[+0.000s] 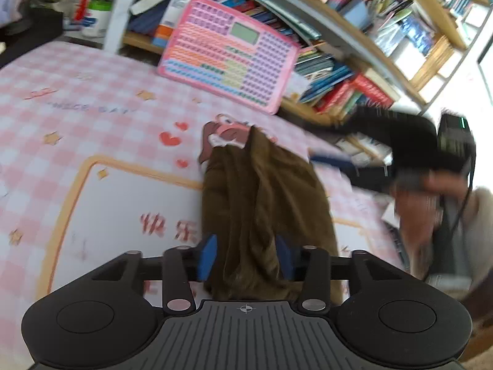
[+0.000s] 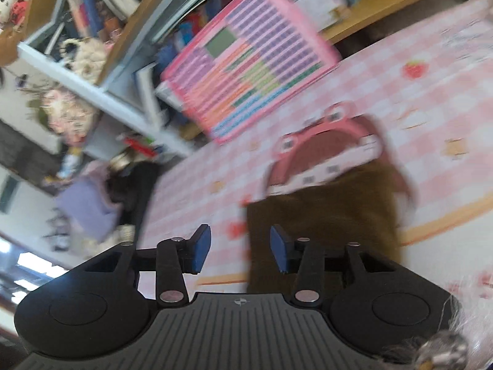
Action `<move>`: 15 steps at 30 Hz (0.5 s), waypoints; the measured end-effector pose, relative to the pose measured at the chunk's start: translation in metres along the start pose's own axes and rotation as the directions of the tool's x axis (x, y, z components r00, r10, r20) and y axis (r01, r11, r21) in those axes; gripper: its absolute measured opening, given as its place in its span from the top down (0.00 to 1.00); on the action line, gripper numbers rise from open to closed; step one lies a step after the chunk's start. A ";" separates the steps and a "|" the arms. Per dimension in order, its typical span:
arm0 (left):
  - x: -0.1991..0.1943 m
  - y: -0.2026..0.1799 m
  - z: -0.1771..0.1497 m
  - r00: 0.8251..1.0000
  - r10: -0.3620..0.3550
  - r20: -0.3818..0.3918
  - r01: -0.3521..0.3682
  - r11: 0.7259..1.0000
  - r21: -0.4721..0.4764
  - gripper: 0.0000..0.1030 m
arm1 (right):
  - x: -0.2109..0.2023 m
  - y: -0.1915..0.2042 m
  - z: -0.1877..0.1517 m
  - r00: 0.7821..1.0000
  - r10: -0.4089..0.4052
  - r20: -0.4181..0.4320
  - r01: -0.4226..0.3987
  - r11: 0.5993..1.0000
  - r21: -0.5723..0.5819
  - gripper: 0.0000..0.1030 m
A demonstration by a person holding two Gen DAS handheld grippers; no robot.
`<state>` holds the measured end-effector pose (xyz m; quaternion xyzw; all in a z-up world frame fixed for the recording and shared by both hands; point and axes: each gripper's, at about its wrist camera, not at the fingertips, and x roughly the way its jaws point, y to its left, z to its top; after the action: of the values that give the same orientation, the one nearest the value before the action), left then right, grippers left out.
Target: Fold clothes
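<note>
Brown cloth [image 1: 262, 203] sat bunched between the left gripper [image 1: 245, 256] jaws, which pinched it. It stretched ahead over the pink mat [image 1: 77, 92]. The right gripper [image 2: 240, 251] jaws stood apart, empty, cloth just ahead. It should grab the near edge before both lift evenly.

Pink-and-white checked cover [image 1: 61, 98] spread wide, printed with hearts and stars. Behind it, wooden bookshelves [image 1: 397, 24] crammed with books, a pink keyboard toy [image 1: 229, 54] leaning against them. Bright daylight at the far right, possibly from a window.
</note>
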<state>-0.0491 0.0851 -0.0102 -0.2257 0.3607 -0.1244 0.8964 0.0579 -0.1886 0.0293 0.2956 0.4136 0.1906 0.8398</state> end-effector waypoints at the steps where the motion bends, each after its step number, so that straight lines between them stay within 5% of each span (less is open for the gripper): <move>1: 0.005 0.002 0.004 1.000 -0.022 -0.004 0.022 1.000 -0.005 0.46 | -0.005 0.000 -0.010 0.998 -0.054 0.016 0.055 0.997 -0.045 0.58; 5: 0.035 0.009 0.022 0.995 -0.086 -0.050 0.085 0.996 -0.030 0.42 | -0.025 -0.001 -0.048 0.960 -0.258 0.105 0.275 0.938 -0.212 0.52; 10: 0.074 0.013 0.033 0.989 -0.112 -0.099 0.108 0.993 -0.047 0.47 | -0.029 -0.011 -0.082 0.948 -0.308 0.075 0.317 0.930 -0.187 0.42; 13: 0.077 0.005 0.033 0.990 -0.103 -0.092 0.105 0.994 0.019 0.90 | -0.014 -0.011 -0.090 0.931 -0.363 0.040 0.362 0.906 -0.219 0.40; 15: 0.067 -0.007 0.033 0.989 -0.134 -0.059 0.139 0.986 0.094 0.91 | -0.007 -0.009 -0.094 0.922 -0.387 0.031 0.382 0.891 -0.244 0.40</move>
<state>0.0212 0.0639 -0.0252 -0.2023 0.3611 -0.2087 0.8861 -0.0217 -0.1673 -0.0180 0.1000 0.4448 0.0733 0.8870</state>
